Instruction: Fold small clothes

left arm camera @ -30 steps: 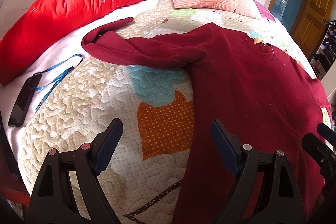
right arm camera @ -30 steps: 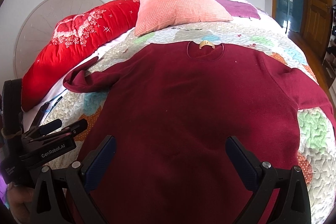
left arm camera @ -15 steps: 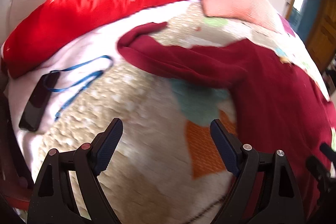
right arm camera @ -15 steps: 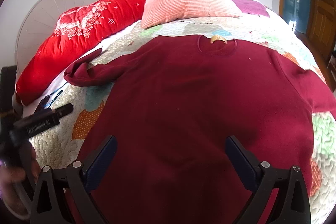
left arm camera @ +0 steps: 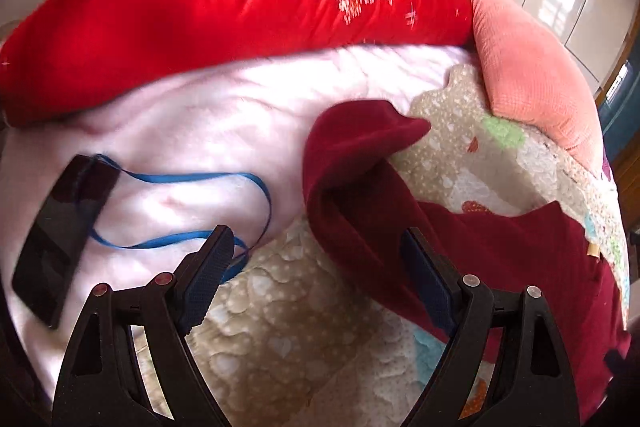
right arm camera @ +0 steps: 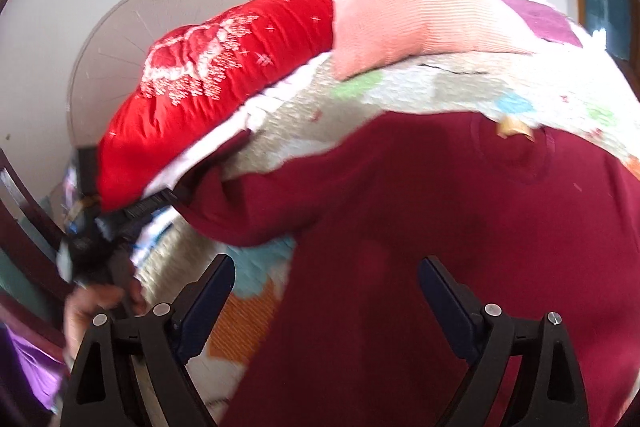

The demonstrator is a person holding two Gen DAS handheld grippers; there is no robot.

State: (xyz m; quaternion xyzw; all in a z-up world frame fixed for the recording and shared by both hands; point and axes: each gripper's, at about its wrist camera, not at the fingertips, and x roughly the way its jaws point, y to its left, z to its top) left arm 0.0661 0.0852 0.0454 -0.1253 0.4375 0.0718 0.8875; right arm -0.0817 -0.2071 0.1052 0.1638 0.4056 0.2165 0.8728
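Two claws are working over the maroon sweater (right arm camera: 460,227) lying flat on the quilted bed (left arm camera: 288,307), collar toward the pillows. The left claw (left arm camera: 316,267), spread and empty, is nearing the sleeve (left arm camera: 360,179), which is stretching sideways and bunching at the cuff. The right claw (right arm camera: 326,291), just narrowing yet gripping nothing, is hovering over the body; pinching the cuff looks next.

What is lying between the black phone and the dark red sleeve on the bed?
In the left wrist view, a blue strap loops over pale pink sheet between the phone and the sleeve.
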